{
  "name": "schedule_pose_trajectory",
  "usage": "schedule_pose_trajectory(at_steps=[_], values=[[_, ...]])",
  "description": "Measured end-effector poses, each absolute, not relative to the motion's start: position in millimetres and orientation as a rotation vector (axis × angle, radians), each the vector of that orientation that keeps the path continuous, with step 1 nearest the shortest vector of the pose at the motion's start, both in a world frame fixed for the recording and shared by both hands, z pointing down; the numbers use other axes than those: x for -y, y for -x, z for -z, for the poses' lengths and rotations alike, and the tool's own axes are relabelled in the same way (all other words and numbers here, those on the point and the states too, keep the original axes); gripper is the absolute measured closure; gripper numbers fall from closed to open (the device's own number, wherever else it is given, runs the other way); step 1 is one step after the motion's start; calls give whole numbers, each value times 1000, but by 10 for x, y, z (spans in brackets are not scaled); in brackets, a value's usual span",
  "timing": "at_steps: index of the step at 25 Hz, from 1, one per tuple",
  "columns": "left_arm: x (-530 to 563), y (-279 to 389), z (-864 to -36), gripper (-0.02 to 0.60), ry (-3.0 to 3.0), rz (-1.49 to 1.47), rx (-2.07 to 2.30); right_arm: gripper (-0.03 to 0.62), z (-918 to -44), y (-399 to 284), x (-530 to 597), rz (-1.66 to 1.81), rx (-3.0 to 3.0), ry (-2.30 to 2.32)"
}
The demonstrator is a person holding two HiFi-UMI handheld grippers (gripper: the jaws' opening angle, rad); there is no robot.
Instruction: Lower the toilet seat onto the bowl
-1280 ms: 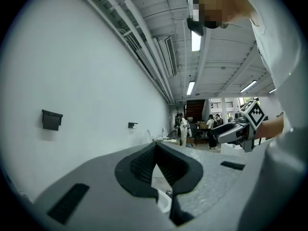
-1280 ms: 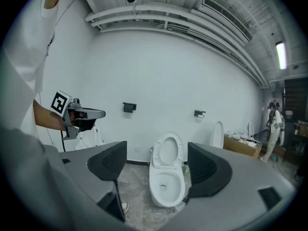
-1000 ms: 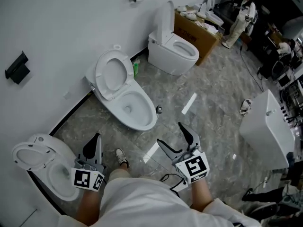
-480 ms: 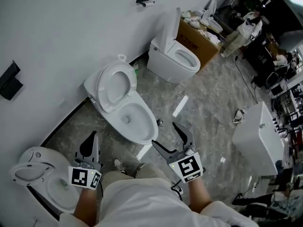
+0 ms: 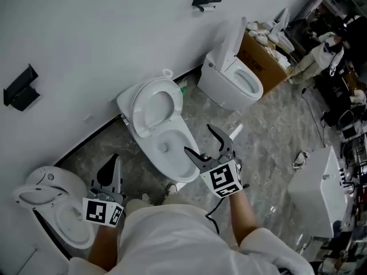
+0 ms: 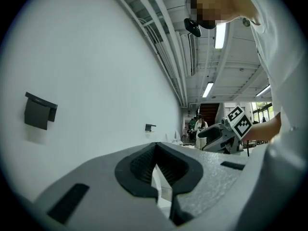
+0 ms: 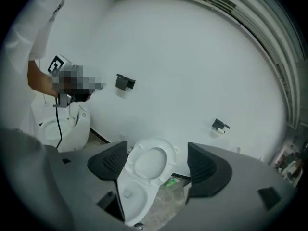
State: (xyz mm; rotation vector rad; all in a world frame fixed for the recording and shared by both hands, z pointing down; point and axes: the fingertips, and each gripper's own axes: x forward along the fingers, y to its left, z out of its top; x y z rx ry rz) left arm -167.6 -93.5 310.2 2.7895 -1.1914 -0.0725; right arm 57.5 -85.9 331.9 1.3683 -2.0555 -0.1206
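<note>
Marble floor [image 5: 269, 125] meets white wall [image 5: 86, 33]; I see the toilet seat [image 5: 136, 110] raised above its bowl [image 5: 172, 149], right tool [image 5: 198, 138] spread empty, left tool [image 5: 114, 161] closed.

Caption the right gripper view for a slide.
Open right tool frames the raised toilet seat above its bowl.

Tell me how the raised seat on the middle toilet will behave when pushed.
The seat looks like a rigid moulded ring, so it probably won't flex. Hinged at the rear of the bowl, it should swing down, perhaps falling fast. Its glossy surface may slip against the open right hand-held gripper.
</note>
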Motion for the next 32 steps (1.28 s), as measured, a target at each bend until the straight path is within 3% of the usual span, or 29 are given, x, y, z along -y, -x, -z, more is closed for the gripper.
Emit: schedule_pose_trajectory(at_steps=[13,32], values=[[1196,1307,-3236,578,-2712,-3,1320,232,-3808,-625,2039,235,2108,-1042],[833,1619,-3793,578,-2442,-165,1564,232,-5308,-574,3667,343,1918,-773]])
